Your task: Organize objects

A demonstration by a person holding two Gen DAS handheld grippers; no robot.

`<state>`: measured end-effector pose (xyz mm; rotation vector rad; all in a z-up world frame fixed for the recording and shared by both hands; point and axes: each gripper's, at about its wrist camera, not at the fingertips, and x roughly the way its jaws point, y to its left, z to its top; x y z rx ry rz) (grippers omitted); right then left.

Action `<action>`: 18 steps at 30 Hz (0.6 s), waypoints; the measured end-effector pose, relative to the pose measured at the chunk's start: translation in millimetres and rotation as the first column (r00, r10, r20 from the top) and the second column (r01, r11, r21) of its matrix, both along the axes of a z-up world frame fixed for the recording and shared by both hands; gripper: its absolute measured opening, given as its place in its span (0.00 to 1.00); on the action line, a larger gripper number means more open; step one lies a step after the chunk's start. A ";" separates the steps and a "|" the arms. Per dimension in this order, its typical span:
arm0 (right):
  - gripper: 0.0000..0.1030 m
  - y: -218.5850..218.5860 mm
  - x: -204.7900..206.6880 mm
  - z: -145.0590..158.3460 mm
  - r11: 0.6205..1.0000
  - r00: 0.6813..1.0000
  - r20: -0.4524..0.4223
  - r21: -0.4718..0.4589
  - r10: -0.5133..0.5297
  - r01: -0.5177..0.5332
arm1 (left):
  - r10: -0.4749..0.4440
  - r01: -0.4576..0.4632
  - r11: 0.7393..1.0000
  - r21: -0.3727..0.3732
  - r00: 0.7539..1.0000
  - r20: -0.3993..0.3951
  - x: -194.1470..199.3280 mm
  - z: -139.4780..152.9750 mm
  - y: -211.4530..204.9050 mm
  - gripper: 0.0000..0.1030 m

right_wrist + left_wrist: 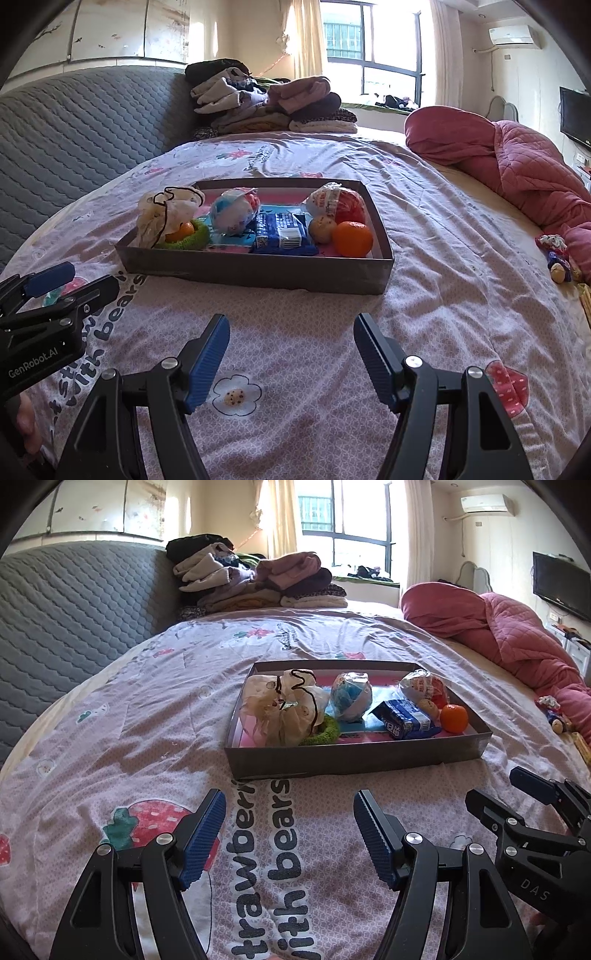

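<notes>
Right now the left gripper (290, 834) hangs over the bedspread (147, 738), tipped down toward the tray (354, 758), its blue pads wide apart with nothing between them. Beside it, the right gripper (291, 356) tips down the same way, wide and empty too. Its side reads "DAS"; the left one's side reads "GenRobot.AI". The bedspread says "with bears". Sitting in the tray are an orange (352, 238), a blue packet (280, 230) and a crinkly bag (280, 709).
</notes>
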<state>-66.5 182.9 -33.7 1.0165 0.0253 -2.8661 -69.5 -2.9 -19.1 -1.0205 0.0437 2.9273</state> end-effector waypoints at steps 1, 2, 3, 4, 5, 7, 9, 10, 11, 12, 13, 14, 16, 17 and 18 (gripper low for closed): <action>0.67 0.0 -0.3 -0.4 1.000 1.000 0.003 0.000 0.000 0.000 | 0.000 0.000 1.000 -0.001 1.000 0.001 -0.1 0.0 0.2 0.71; 0.67 -0.2 -0.4 -0.8 1.000 1.000 0.003 0.002 -0.001 0.001 | -0.001 0.001 1.000 0.000 1.000 0.003 -0.3 -0.1 0.1 0.71; 0.67 -0.5 -0.6 -1.1 1.000 1.000 0.004 0.004 0.002 -0.002 | -0.006 0.006 1.000 0.006 1.000 0.011 -1.2 -0.9 0.0 0.71; 0.67 -0.8 -0.9 -1.3 1.000 1.000 0.005 0.005 0.001 -0.001 | -0.005 0.005 1.000 0.009 1.000 0.015 -1.8 -1.3 -0.2 0.71; 0.67 -0.5 -1.1 -1.8 1.000 1.000 0.006 0.005 -0.001 0.001 | -0.005 0.005 1.000 0.010 1.000 0.017 -2.2 -1.9 -0.3 0.71; 0.67 -0.2 -2.1 -3.0 1.000 1.000 0.013 0.002 0.002 -0.002 | -0.004 0.004 1.000 0.006 1.000 0.021 -2.7 -3.4 0.2 0.71; 0.67 -0.4 -3.2 -4.5 1.000 1.000 0.020 0.004 0.001 -0.001 | -0.005 0.005 1.000 0.003 1.000 0.024 -3.0 -4.2 0.4 0.71; 0.67 -0.6 -3.5 -5.2 1.000 1.000 0.024 0.005 0.001 -0.001 | -0.004 0.004 1.000 0.002 1.000 0.024 -3.0 -4.5 -0.1 0.71; 0.67 -0.6 -4.0 -5.7 1.000 1.000 0.026 0.004 0.000 0.000 | -0.005 0.005 1.000 0.002 1.000 0.025 -3.3 -4.7 0.0 0.71; 0.67 -0.3 -4.4 -6.1 1.000 1.000 0.028 0.002 0.001 -0.001 | -0.004 0.004 1.000 -0.001 1.000 0.026 -3.4 -4.9 0.0 0.71; 0.67 -0.2 -4.6 -6.3 1.000 1.000 0.030 0.002 -0.001 0.001 | 0.000 0.000 1.000 -0.004 1.000 0.025 -3.4 -5.0 -0.1 0.71; 0.67 -0.1 -4.8 -6.4 1.000 1.000 0.030 0.002 -0.002 0.002 | -0.001 0.001 1.000 -0.003 1.000 0.026 -3.8 -5.3 0.2 0.71; 0.67 0.1 -4.8 -6.4 1.000 1.000 0.029 0.001 -0.002 0.002 | -0.003 0.003 1.000 0.001 1.000 0.027 -4.1 -5.7 -0.2 0.71; 0.67 0.1 -4.7 -6.5 1.000 1.000 0.028 0.001 -0.003 0.003 | -0.001 0.001 1.000 0.000 1.000 0.028 -4.2 -6.3 -0.6 0.71; 0.67 0.1 -4.8 -6.6 1.000 1.000 0.028 0.002 -0.002 0.002 | -0.002 0.002 1.000 0.000 1.000 0.029 -4.4 -6.8 -0.8 0.71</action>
